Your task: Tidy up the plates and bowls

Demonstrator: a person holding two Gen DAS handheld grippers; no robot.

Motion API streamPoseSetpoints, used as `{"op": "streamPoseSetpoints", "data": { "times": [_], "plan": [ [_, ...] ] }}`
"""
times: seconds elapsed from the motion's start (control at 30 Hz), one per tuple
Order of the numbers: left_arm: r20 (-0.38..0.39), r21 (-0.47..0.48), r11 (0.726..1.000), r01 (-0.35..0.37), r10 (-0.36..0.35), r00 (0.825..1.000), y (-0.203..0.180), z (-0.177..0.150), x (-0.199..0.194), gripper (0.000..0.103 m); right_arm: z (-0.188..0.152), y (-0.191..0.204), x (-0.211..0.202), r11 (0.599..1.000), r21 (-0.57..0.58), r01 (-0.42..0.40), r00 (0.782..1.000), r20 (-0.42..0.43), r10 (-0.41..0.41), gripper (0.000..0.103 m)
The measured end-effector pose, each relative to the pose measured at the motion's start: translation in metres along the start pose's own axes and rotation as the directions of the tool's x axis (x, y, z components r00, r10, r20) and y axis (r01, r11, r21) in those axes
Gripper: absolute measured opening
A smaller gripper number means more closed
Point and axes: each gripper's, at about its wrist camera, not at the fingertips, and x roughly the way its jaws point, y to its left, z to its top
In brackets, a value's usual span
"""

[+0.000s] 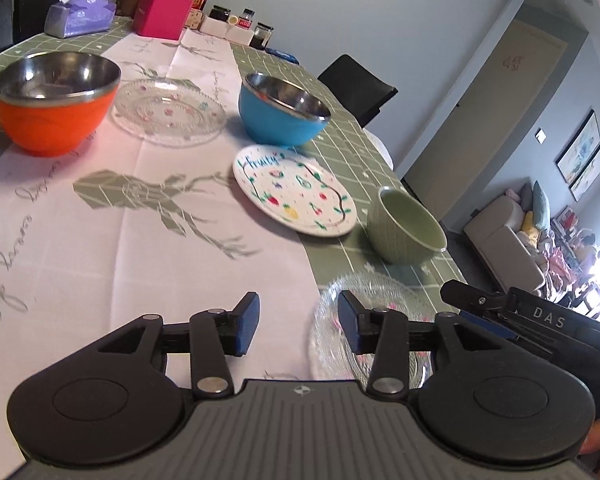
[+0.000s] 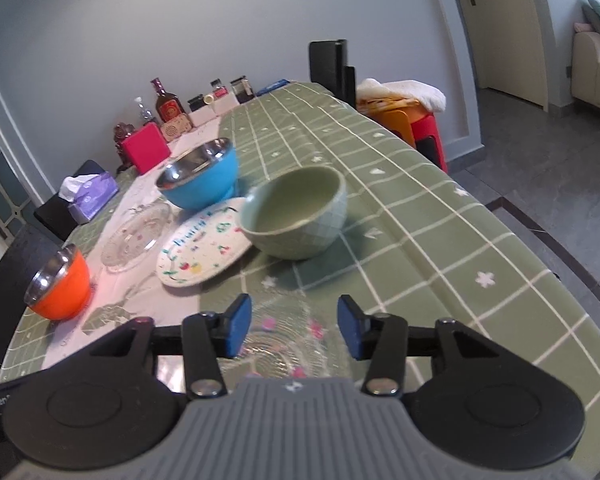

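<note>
Orange steel-lined bowl (image 1: pixel 56 104) at ten o'clock, glass plate (image 1: pixel 170 110), blue bowl (image 1: pixel 282 110), fruit-print plate (image 1: pixel 296 190), green bowl (image 1: pixel 406 226) at two o'clock: all unstacked. Left gripper (image 1: pixel 298 324) and right gripper (image 2: pixel 294 326) half-open, empty, above the near glass plate (image 1: pixel 380 292); sorting seems barely begun.

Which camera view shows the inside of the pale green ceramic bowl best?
The right wrist view: the pale green ceramic bowl stands near the centre, its hollow open to the camera. In the left wrist view it sits off to the right, showing less of the inside.
</note>
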Motion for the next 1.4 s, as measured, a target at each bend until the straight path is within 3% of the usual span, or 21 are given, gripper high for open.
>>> {"op": "streamPoseSetpoints", "data": {
  "times": [0.3, 0.63, 0.9, 1.3, 1.4],
  "plan": [
    [0.018, 0.011, 1.0, -0.006, 0.005, 1.0, 0.016, 0.041, 0.005, 0.057, 0.013, 0.04, 0.029, 0.999, 0.027, -0.034, 0.999, -0.038, 0.035, 0.063],
    [0.019, 0.032, 0.999, -0.02, 0.019, 1.0, 0.03, 0.077, 0.026, 0.061, 0.021, 0.057, 0.066, 0.997, 0.079, 0.019, 0.998, -0.06, -0.014, 0.065],
    [-0.014, -0.009, 1.0, 0.016, -0.016, 1.0, 0.048, 0.097, 0.061, 0.061, 0.024, 0.058, 0.093, 0.995, 0.087, 0.056, 0.996, -0.077, -0.05, 0.065],
    [-0.057, -0.002, 1.0, 0.025, -0.025, 0.998, 0.059, 0.108, 0.114, 0.061, 0.028, 0.049, 0.12, 0.987, 0.145, 0.065, 0.995, -0.088, -0.053, 0.062],
    [-0.06, 0.013, 0.999, 0.034, -0.034, 0.998, 0.057, 0.106, 0.122, 0.06, 0.027, 0.048, 0.123, 0.985, 0.162, 0.061, 0.995, -0.084, -0.047, 0.049]
  ]
}}
